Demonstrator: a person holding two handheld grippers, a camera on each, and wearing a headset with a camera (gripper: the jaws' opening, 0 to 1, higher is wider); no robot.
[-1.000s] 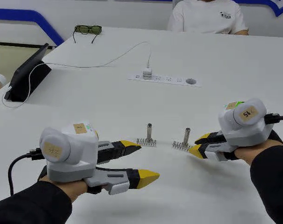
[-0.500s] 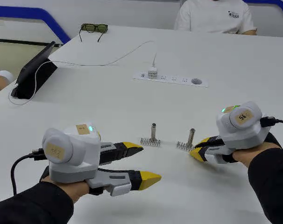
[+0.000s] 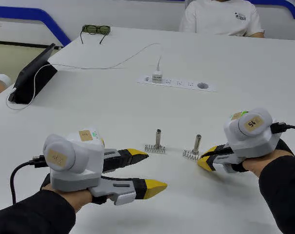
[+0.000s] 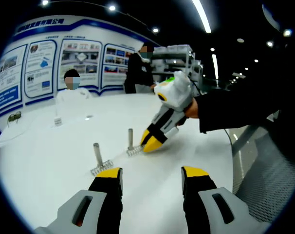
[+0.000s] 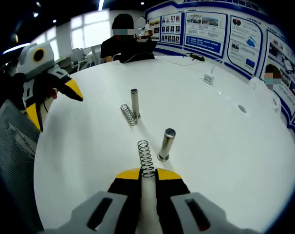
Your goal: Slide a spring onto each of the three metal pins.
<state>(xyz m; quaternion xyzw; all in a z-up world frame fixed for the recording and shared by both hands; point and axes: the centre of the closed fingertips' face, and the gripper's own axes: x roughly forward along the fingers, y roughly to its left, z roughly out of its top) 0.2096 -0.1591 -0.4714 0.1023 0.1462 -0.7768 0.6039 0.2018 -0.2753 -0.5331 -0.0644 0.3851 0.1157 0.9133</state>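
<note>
So, starting from the left of the head view: a tablet (image 3: 28, 78) was propped up at the far left edge of the white surface (image 3: 113, 112), with a cable running off toward the power strip (image 3: 176, 83) further back. Closer in, the left hand-held gripper (image 3: 150, 170) was hovering over the surface with its jaws spread wide and nothing between them. You could see the same wide gap in its own view (image 4: 151, 173). Just right of it, the left pin (image 3: 158, 138) stood upright, with the left spring (image 3: 154, 148) lying flat on the surface right at its base, not on the pin. Next over, the right pin (image 3: 197, 143) was upright too, and the right spring (image 3: 190, 154) lay on its side just beside the pin's foot. The right hand-held gripper (image 3: 204, 161) was down low at that spring. In the right gripper view (image 5: 146, 174) its jaws were pulled narrow, with the near end of the right spring (image 5: 146, 157) sitting between the yellow tips, and the pin (image 5: 166, 144) just to the side of it.
</note>
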